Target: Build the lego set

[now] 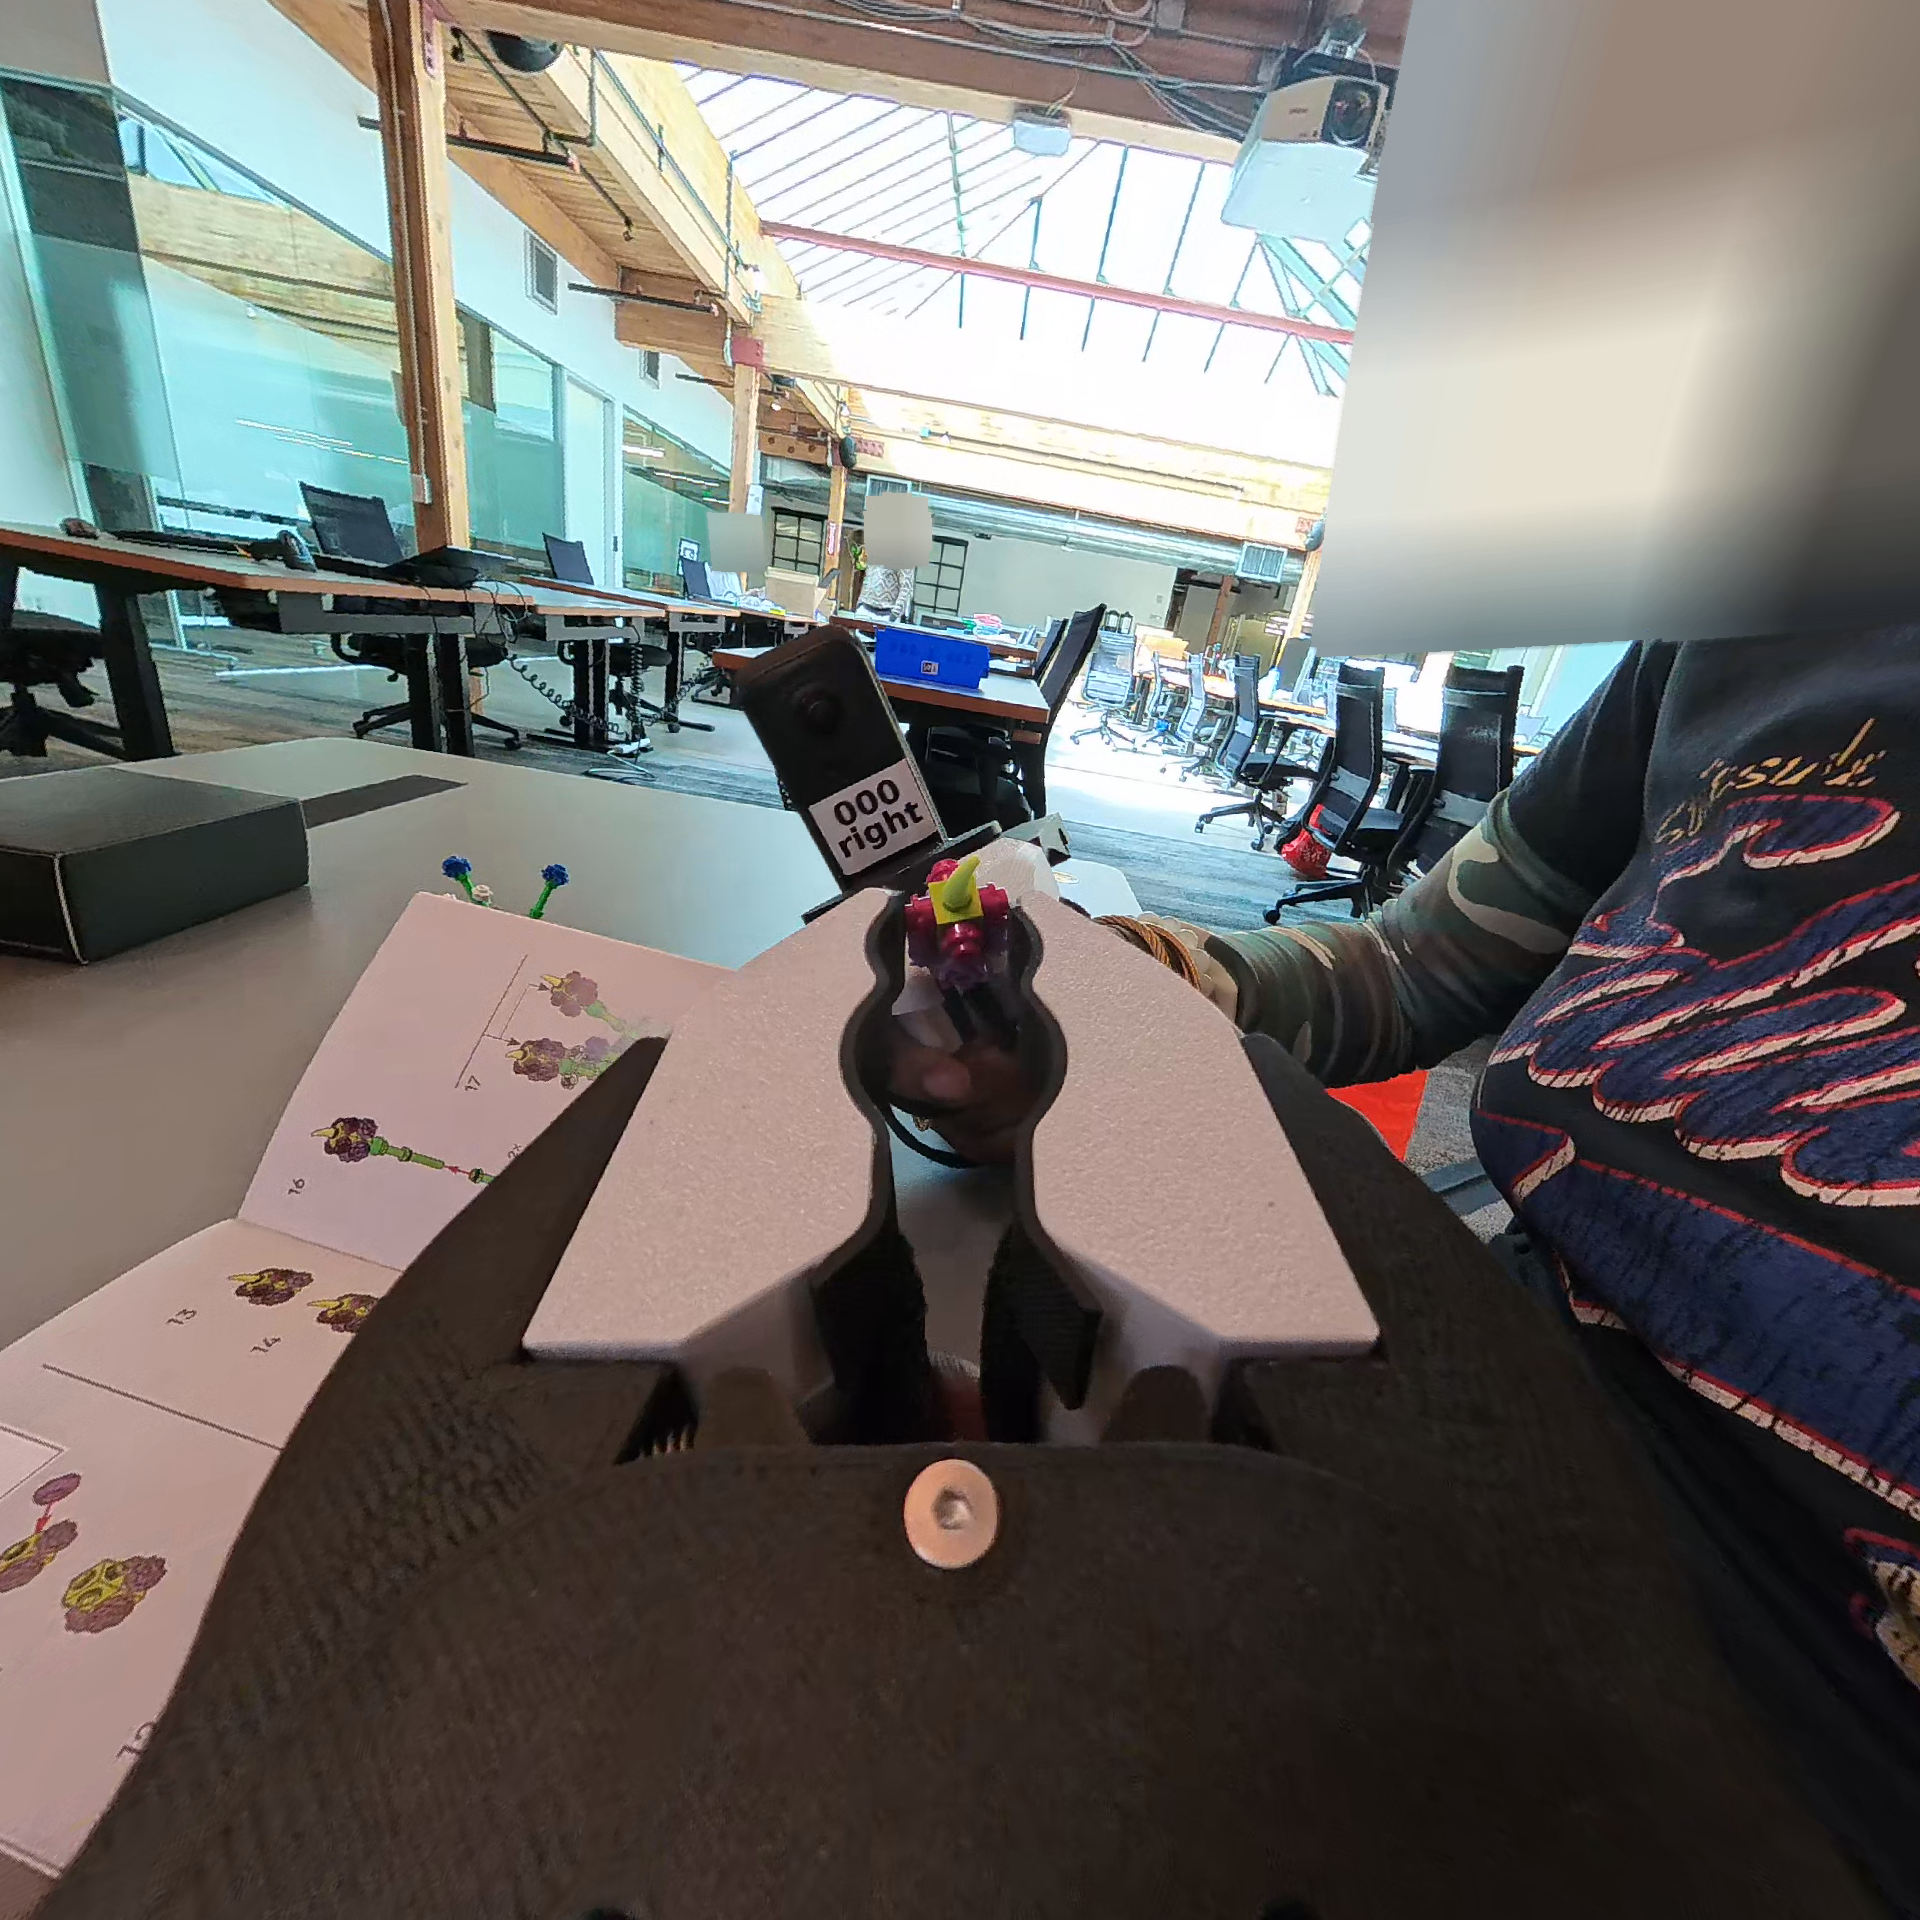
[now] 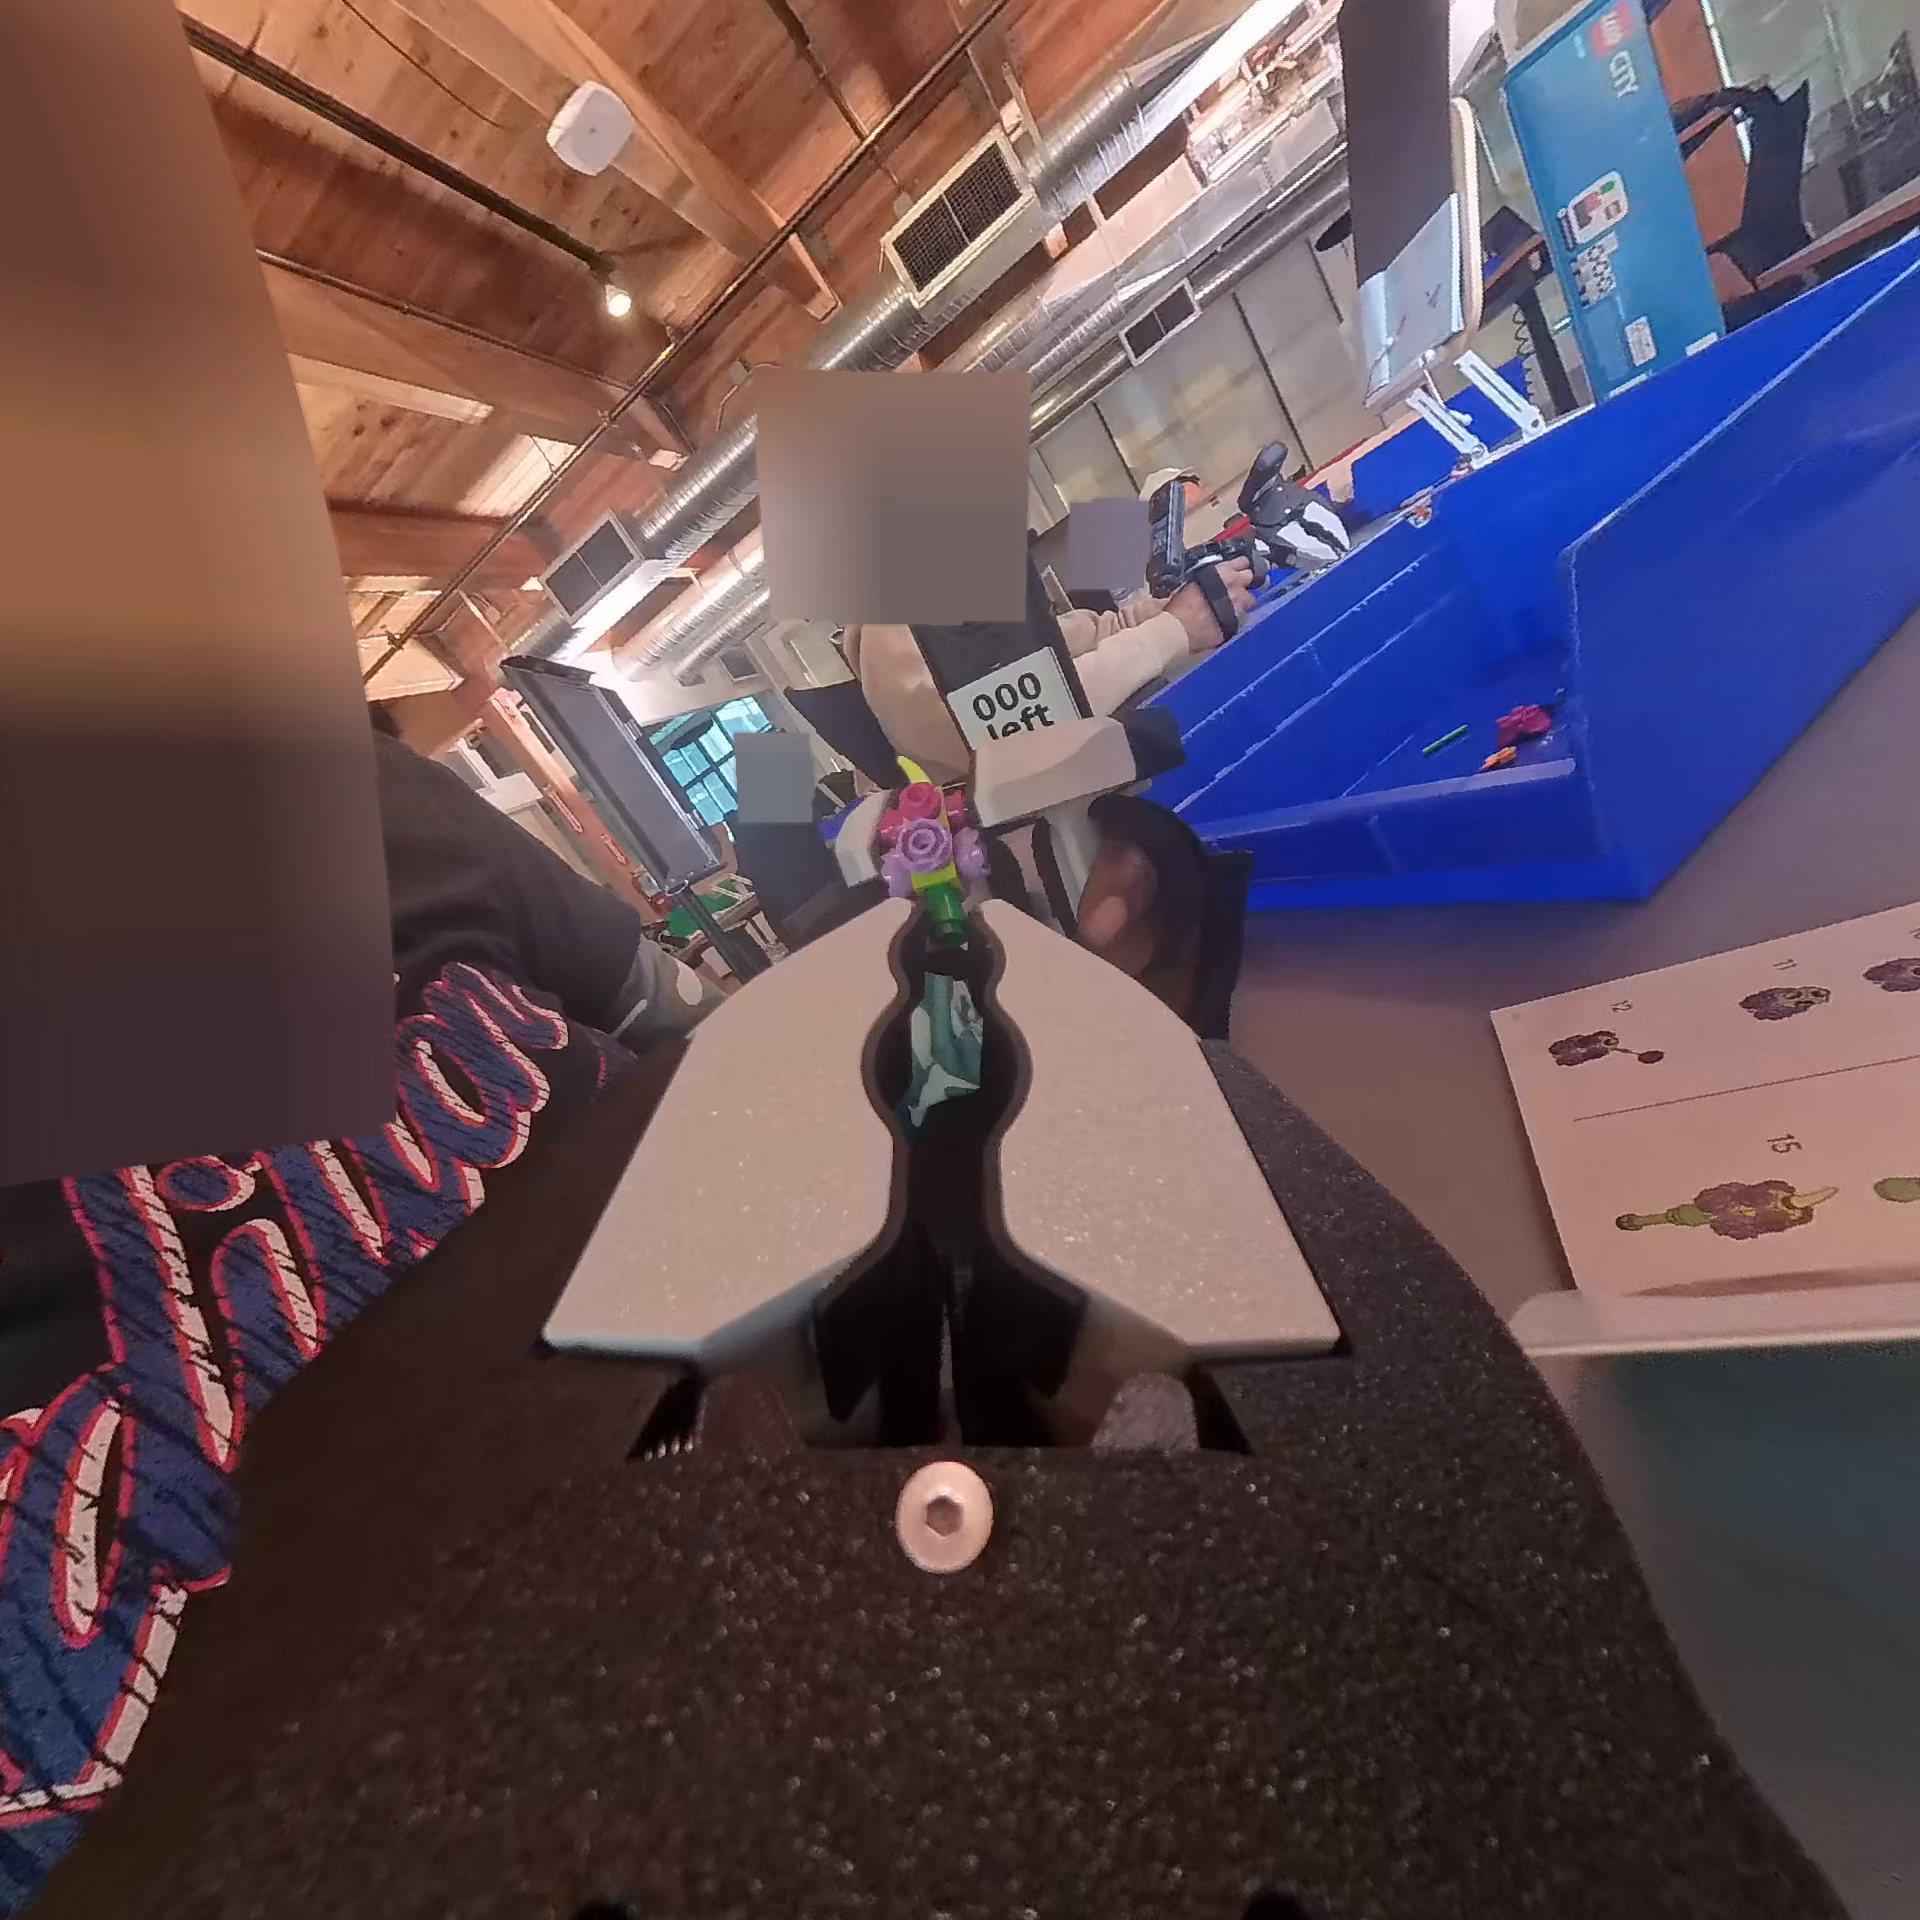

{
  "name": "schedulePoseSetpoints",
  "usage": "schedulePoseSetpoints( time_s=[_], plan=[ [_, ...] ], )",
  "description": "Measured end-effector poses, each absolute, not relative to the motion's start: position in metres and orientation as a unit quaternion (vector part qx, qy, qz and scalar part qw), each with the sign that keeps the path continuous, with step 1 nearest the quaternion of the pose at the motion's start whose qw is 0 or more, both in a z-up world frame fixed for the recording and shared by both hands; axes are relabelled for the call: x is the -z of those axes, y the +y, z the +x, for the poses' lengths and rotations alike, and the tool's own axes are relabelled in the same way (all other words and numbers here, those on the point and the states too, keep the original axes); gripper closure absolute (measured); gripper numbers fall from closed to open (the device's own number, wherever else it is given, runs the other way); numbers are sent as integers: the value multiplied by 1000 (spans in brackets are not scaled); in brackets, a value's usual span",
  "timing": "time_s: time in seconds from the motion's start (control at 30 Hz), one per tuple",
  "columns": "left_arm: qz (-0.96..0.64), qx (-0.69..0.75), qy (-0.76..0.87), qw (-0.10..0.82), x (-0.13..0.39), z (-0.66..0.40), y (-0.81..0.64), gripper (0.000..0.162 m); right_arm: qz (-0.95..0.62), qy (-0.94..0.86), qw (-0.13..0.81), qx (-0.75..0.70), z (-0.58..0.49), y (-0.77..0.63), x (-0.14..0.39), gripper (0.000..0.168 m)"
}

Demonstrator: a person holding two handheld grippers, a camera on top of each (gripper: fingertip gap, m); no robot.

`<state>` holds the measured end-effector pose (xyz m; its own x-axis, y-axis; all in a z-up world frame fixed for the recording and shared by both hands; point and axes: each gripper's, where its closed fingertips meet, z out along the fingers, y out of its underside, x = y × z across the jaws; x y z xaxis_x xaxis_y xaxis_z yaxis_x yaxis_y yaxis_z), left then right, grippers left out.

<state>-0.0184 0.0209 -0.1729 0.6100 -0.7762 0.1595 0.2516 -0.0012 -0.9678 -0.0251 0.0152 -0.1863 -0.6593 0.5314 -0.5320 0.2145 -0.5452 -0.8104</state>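
A small lego flower head (image 1: 951, 925) of magenta and purple blossoms with a lime spike sits between the tips of my left gripper (image 1: 953, 906), which is shut on it. In the right wrist view the same flower (image 2: 923, 847) shows its green stem (image 2: 945, 914) pinched in the tips of my right gripper (image 2: 948, 909). The two grippers face each other tip to tip above the table, both holding the one piece. The right gripper's body (image 1: 831, 748) shows behind the flower, and the left gripper (image 2: 1039, 779) shows beyond it in the right wrist view.
An open instruction booklet (image 1: 416, 1101) lies on the grey table; it also shows in the right wrist view (image 2: 1714, 1122). Built blue flowers (image 1: 499, 883) stand behind it, beside a black box (image 1: 135, 862). A blue parts tray (image 2: 1507, 727) holds loose pieces. The person's torso (image 1: 1714, 1039) is close. My left and right fingertips are right by each other.
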Motion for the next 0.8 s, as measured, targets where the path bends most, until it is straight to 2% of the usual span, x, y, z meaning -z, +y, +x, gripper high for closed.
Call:
schedulePoseSetpoints(
  time_s=[0.27, 0.4, 0.53, 0.8],
  plan=[
    [-589, 366, 198, 693, 169, -29, 24, 144, -397, -490, 128, -765, -24, 13, 187, 155],
    [-591, 354, 158, 708, 166, -45, 28, 144, -387, -541, 275, -694, -30, 19, 188, 139],
    [-596, 358, 159, 701, 168, -43, 29, 144, -340, -596, 427, -589, -32, 18, 188, 137],
    [-607, 354, 175, 689, 173, -37, 30, 144, -288, -616, 528, -508, -32, 16, 184, 133]
  ],
)
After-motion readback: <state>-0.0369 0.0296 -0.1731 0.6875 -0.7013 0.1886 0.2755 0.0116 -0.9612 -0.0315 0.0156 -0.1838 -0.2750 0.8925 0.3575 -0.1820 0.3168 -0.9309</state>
